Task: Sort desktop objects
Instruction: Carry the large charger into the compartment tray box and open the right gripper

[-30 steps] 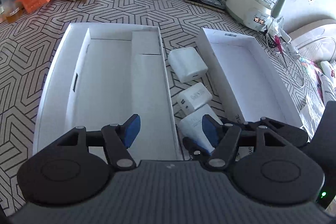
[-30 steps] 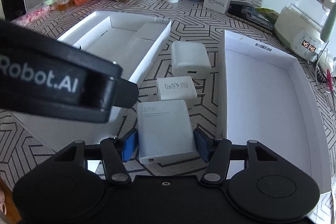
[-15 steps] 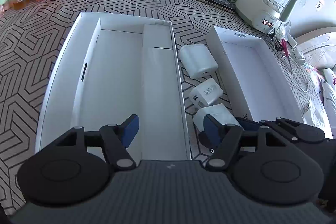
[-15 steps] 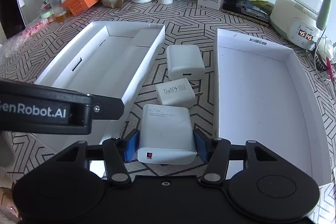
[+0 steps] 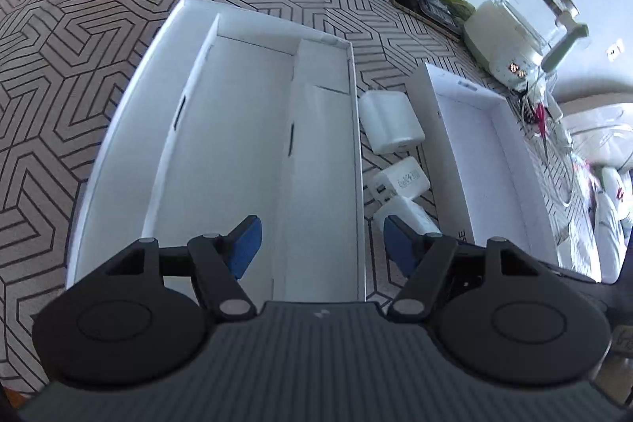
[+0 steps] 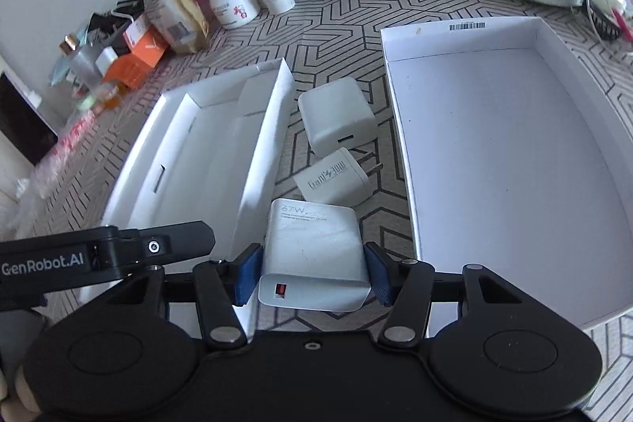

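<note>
Our left gripper (image 5: 318, 244) hangs wide open and empty over the divided box (image 5: 253, 145); our right gripper (image 6: 312, 277) has its fingers clamped on the 67W charger (image 6: 314, 256), between the boxes. We judge the next move: carry it into the open box (image 6: 506, 165).

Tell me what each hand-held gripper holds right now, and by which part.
The right hand-held gripper is shut on the 67W charger, its pads on the two side faces near the port end. The left hand-held gripper is open, holding nothing.

Black linkage arms, blue-padded fingers (image 6: 248, 273) (silver pivot screws), "GenRobot.AI" marking.
</note>
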### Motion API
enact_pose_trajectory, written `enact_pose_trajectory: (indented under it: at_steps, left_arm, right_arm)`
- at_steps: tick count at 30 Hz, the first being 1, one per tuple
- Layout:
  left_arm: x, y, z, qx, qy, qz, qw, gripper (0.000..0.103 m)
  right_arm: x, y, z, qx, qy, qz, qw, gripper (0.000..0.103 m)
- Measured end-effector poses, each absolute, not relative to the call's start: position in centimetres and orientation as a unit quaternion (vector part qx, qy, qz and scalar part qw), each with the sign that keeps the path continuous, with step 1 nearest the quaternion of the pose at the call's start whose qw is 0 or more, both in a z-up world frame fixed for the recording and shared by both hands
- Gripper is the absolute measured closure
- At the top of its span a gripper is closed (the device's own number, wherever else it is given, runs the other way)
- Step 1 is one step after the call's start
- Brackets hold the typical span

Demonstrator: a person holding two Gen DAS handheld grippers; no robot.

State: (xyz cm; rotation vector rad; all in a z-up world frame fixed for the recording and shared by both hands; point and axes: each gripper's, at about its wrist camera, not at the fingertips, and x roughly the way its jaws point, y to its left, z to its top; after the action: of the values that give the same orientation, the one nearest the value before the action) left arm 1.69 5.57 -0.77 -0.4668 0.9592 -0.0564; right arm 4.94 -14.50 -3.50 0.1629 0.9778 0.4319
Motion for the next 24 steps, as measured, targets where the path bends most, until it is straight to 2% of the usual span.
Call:
enact_pose_trajectory:
  at_steps: [4,11,24]
  left_arm:
    - [1.7,6.3,-0.2,-0.181,0.432,0.015,0.883,0.035]
    - [2.2,10.3,-0.5,-0.223,0.427,0.053,0.875,0.035]
    - [1.8,15.2,-0.7,-0.212,0.403,0.127,0.881,0.034]
  right_arm:
    - [5.0,-14.0,-2.2,0.1,0.441,0.205,0.868,0.042]
    - [6.3,-11.3,-0.2,0.109,0.383,0.221,0.89,0.042]
    - [9.5,-2.0,-2.2,0.048,0.387,0.252,0.886,0.042]
